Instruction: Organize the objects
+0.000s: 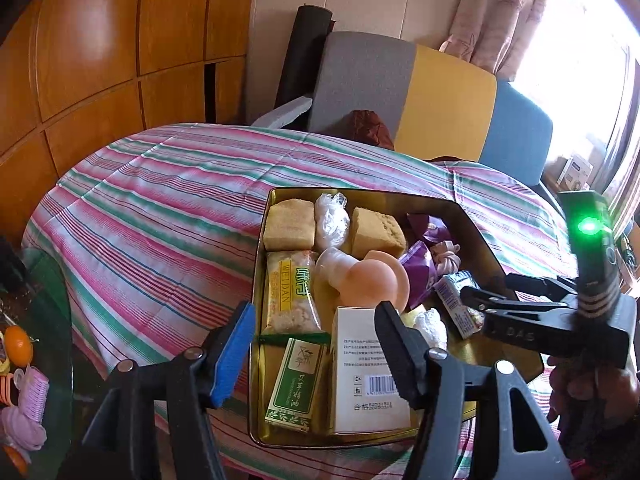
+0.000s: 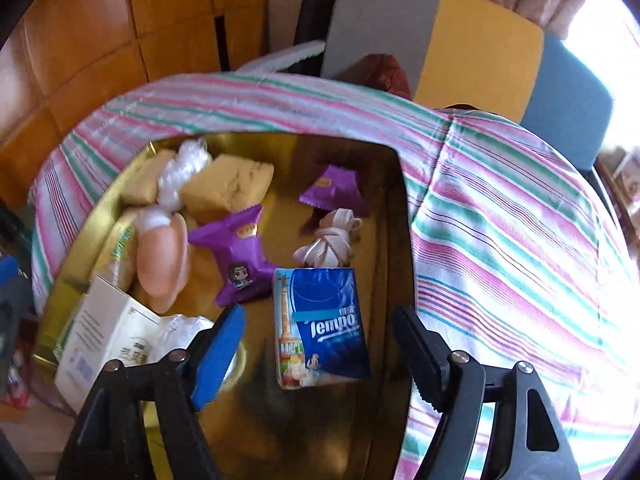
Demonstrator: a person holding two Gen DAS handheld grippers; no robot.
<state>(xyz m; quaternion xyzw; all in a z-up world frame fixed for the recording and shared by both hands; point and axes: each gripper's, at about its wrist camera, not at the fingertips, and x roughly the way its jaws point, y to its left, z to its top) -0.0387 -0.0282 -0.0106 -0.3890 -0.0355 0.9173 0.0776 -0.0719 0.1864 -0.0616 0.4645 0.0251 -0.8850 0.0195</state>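
Observation:
A gold metal tray (image 1: 360,194) (image 2: 384,208) lies on a striped cloth and holds snacks and small items. My right gripper (image 2: 320,332) is open just above a blue Tempo tissue pack (image 2: 324,328), which lies flat in the tray between its jaws. It also shows in the left wrist view (image 1: 472,300), over the same pack (image 1: 456,300). My left gripper (image 1: 316,328) is open and empty, above a green box (image 1: 294,384) and a white box (image 1: 360,368) at the tray's near end.
The tray also holds two sponge cakes (image 1: 290,225), a WEIDAN snack bag (image 1: 290,294), a peach-coloured round object (image 1: 370,278), purple wrappers (image 2: 240,256) and a beige tied cord (image 2: 332,238). Chairs (image 1: 440,100) stand behind the striped table (image 1: 160,208). Small items lie at left (image 1: 18,346).

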